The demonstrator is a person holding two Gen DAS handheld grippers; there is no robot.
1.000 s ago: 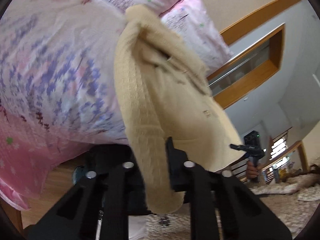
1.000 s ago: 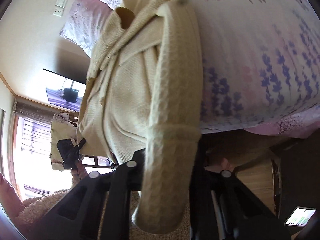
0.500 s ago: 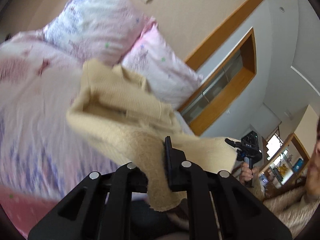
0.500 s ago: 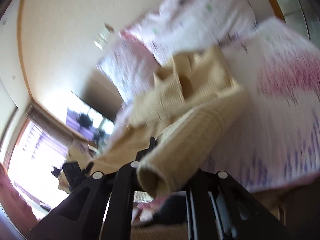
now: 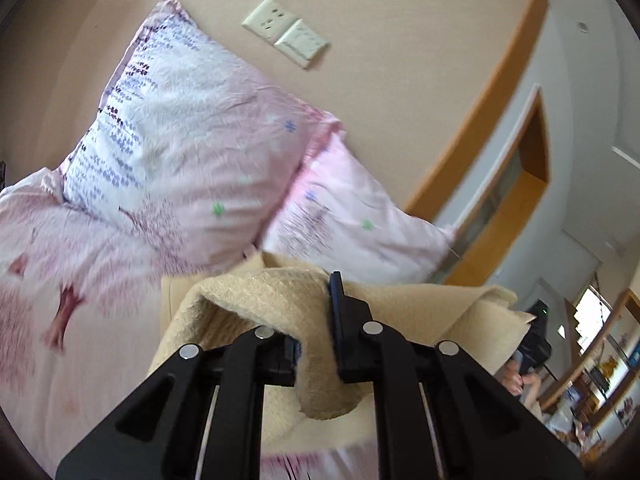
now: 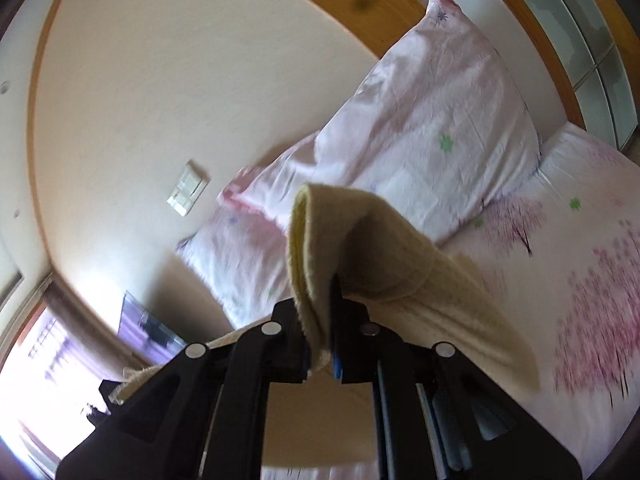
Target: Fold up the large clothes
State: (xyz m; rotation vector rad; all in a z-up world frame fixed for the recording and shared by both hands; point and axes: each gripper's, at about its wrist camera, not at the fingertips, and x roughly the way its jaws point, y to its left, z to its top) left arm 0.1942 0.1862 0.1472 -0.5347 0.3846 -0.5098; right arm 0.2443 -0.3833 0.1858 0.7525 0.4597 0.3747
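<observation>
We have the left gripper (image 5: 316,344) and right gripper (image 6: 320,332) each clenched on the cream knit cardigan (image 5: 264,304), raised above the bed (image 6: 580,280) near its pillows (image 5: 180,152)

I am in a home bedroom. Ahead of my tools lies a bed with a pink blossom-print sheet (image 6: 580,280), and two matching pillows (image 5: 192,160) lean against a beige wall. Above them sits a wall switch and socket plate (image 5: 286,32). Wooden trim (image 5: 480,120) frames the wall, and a bright window (image 6: 44,364) glows off to my left.
</observation>
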